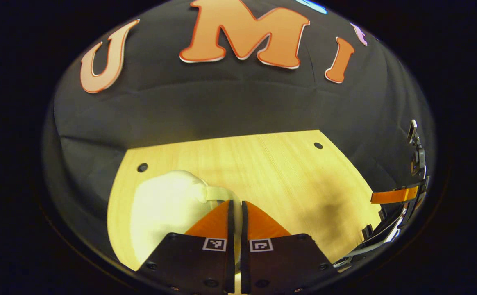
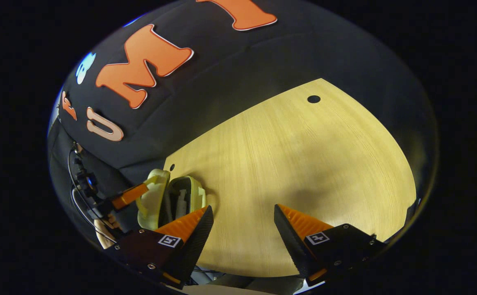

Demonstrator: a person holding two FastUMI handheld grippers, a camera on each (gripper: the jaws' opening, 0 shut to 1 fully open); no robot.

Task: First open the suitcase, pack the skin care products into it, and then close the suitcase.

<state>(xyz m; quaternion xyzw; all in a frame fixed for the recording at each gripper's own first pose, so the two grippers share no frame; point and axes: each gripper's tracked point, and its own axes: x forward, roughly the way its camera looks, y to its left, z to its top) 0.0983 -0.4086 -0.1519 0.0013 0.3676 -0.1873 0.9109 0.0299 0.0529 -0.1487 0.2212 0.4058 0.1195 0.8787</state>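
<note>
In the left gripper view a pale, rounded suitcase lid (image 1: 164, 205) rises from the wooden table (image 1: 271, 164) at the lower left. My left gripper (image 1: 237, 203) is shut, its fingers pinching the lid's rim. The right gripper view shows the suitcase (image 2: 189, 192) standing partly open at the left, lid (image 2: 152, 200) tilted up, with the left gripper's finger (image 2: 130, 196) at the lid. White skin care items (image 2: 180, 203) lie inside. My right gripper (image 2: 242, 213) hangs open over bare table to the right of the suitcase, holding nothing.
The table (image 2: 304, 155) has small dark holes (image 2: 313, 98) near its far corners and ends at the black cloth wall (image 1: 230, 106). The right gripper's body (image 1: 398, 213) shows at the right edge of the left gripper view. A hand (image 2: 101, 233) holds the left gripper.
</note>
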